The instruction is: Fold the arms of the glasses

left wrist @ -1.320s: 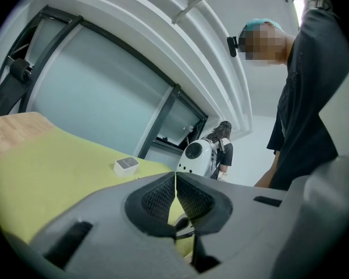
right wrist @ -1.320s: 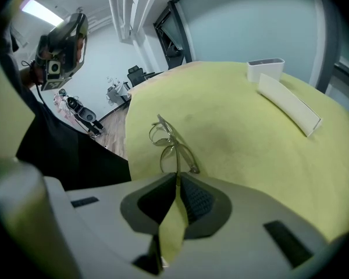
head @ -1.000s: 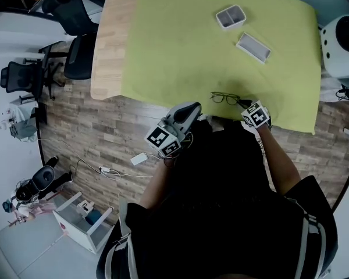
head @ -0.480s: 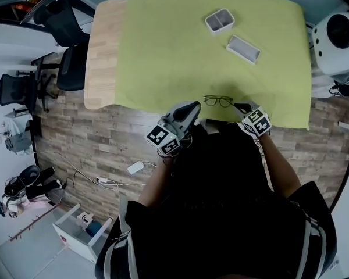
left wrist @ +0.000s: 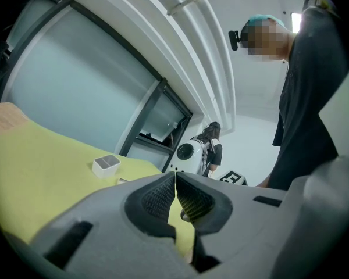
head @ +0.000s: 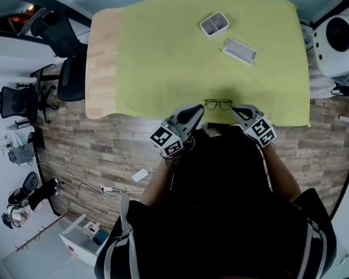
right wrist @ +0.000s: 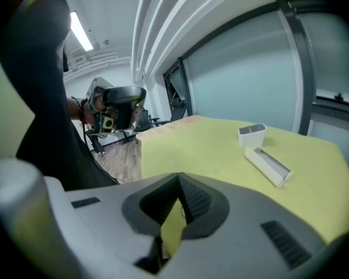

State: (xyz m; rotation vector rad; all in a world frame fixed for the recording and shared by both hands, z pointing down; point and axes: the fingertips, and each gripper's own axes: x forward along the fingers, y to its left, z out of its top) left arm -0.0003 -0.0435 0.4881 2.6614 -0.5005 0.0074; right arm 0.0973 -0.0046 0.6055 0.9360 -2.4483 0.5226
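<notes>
Dark thin-rimmed glasses [head: 218, 104] lie on the yellow-green cloth [head: 163, 51] close to the table's near edge. My left gripper [head: 198, 108] is just left of the frame and my right gripper [head: 234, 108] is at its right end. In the left gripper view the jaws [left wrist: 175, 176] are shut tip to tip, and a dark rim of the glasses [left wrist: 185, 215] shows through the gap below them. The right gripper view shows its jaws [right wrist: 178, 179] shut as well, with only cloth and a thin dark line in the gap. Whether either gripper touches the glasses is unclear.
A small white box [head: 214, 24] and a flat white case [head: 239, 50] sit farther back on the cloth. Bare wood [head: 102, 63] borders the table's left side. Office chairs [head: 70, 68] stand left of it, and a white round machine [head: 340, 36] stands on the right.
Both grippers have drawn in toward the glasses, the left one nearing the frame's left side. The glasses have stayed in the same place on the cloth.
</notes>
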